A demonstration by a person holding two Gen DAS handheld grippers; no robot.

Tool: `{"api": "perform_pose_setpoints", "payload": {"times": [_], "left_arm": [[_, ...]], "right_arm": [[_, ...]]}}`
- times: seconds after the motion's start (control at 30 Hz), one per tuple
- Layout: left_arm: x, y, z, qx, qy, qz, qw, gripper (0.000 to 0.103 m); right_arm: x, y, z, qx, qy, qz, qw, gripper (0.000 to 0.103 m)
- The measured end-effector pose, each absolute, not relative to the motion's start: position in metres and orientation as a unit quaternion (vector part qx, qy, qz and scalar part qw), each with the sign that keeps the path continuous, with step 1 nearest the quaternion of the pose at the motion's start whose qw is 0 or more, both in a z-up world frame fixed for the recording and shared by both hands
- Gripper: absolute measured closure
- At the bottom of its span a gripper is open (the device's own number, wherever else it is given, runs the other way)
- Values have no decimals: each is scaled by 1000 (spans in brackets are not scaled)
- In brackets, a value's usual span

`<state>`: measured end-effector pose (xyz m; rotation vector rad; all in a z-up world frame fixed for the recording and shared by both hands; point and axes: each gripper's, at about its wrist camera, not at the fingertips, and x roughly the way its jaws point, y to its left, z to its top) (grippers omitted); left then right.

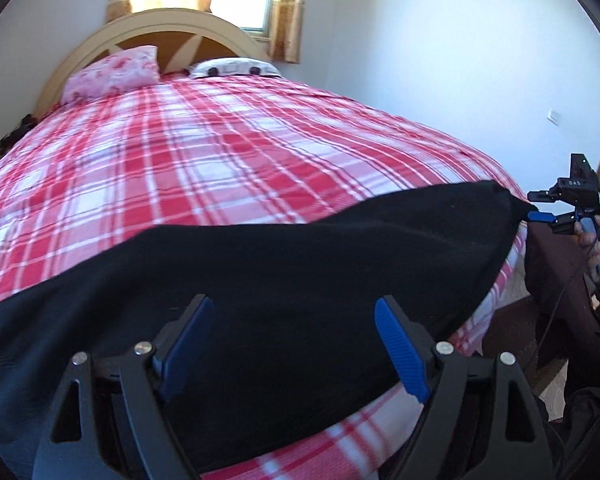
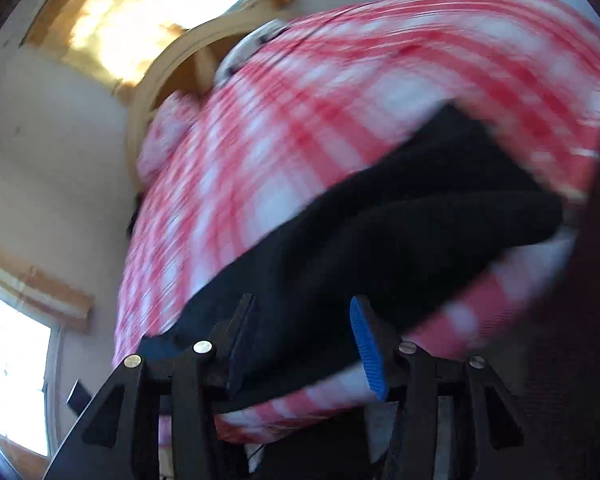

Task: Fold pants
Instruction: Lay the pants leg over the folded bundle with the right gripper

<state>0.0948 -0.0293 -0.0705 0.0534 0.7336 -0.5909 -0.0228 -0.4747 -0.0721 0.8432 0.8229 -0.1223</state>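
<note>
**One pair of pants on the bed, both grippers loose**

Left wrist view: one black pants (image 1: 300, 264) lies across the near edge of one plaid bed (image 1: 204, 160); two pillows far. The left gripper (image 1: 296, 344) gapes wide, empty, above the pants.

Right wrist view, blurred: the right gripper (image 2: 304, 340) stands part-open, gripping nothing, above the pants.

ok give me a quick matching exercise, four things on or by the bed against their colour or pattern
Things:
1. pants
2. bed cover
3. headboard
4. pillow on the left

Looks:
a. cream wood
b. red and white check
c. black
d. pink floral

Pairs: 1-c, 2-b, 3-a, 4-d
</note>
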Motion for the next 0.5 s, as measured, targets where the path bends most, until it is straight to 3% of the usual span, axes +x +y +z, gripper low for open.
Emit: {"api": "perform_pose_setpoints", "payload": {"times": [0.4, 0.43, 0.47, 0.5], "left_arm": [[84, -67, -90, 47, 374, -313, 872, 17], [84, -67, -90, 49, 374, -313, 872, 17], [84, -67, -89, 50, 374, -313, 872, 17], [84, -68, -90, 49, 374, -313, 871, 17]], "right_arm": [[-45, -552, -110, 507, 323, -125, 789, 53], [-41, -554, -108, 494, 321, -132, 797, 61], [-37, -554, -104, 479, 318, -138, 806, 85], [-32, -554, -98, 462, 319, -141, 816, 94]]}}
